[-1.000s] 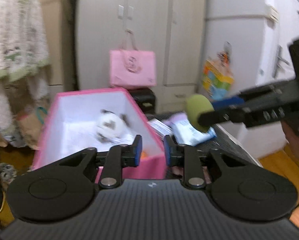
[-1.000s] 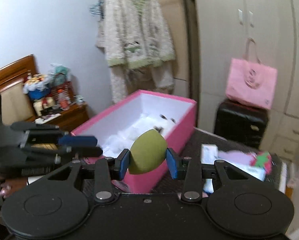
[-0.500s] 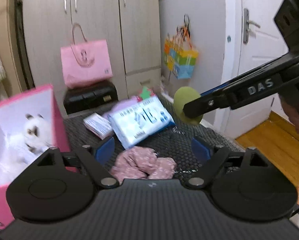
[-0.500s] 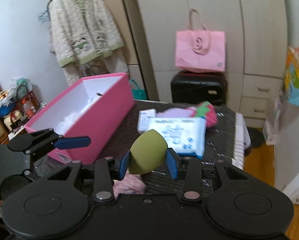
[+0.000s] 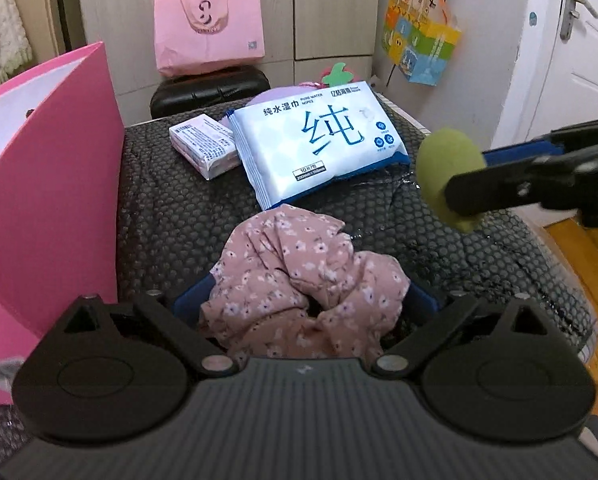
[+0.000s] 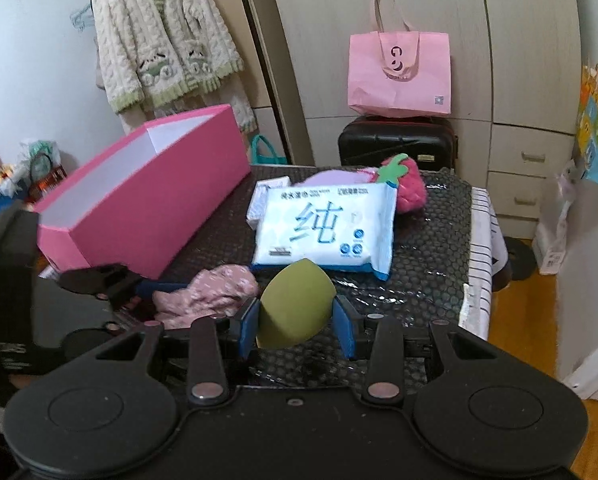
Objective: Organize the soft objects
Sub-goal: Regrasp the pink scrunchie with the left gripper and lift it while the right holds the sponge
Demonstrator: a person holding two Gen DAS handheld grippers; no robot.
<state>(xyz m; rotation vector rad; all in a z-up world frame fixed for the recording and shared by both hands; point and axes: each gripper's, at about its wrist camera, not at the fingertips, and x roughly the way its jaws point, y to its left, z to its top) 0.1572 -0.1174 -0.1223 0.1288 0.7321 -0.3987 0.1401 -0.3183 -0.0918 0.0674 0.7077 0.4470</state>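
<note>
Floral cloth (image 5: 299,280), crumpled on the dark padded table (image 5: 171,216) beside the pink box (image 5: 47,208).
Bracketed by the left gripper (image 5: 305,306), whose jaws have just been opening wide, no pad pressing. Judged light, limp, best pinched at a raised fold. A squashy green sponge (image 6: 295,306) is clamped in the right gripper (image 6: 297,330).

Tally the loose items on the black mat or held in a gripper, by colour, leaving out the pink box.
Pink: 2, floral scrunchie and strawberry plush
Green: 1, makeup sponge in the right gripper
White and blue: 2, wet wipes pack and small tissue pack
Lilac: 1, a partly hidden item
Total: 6
</note>
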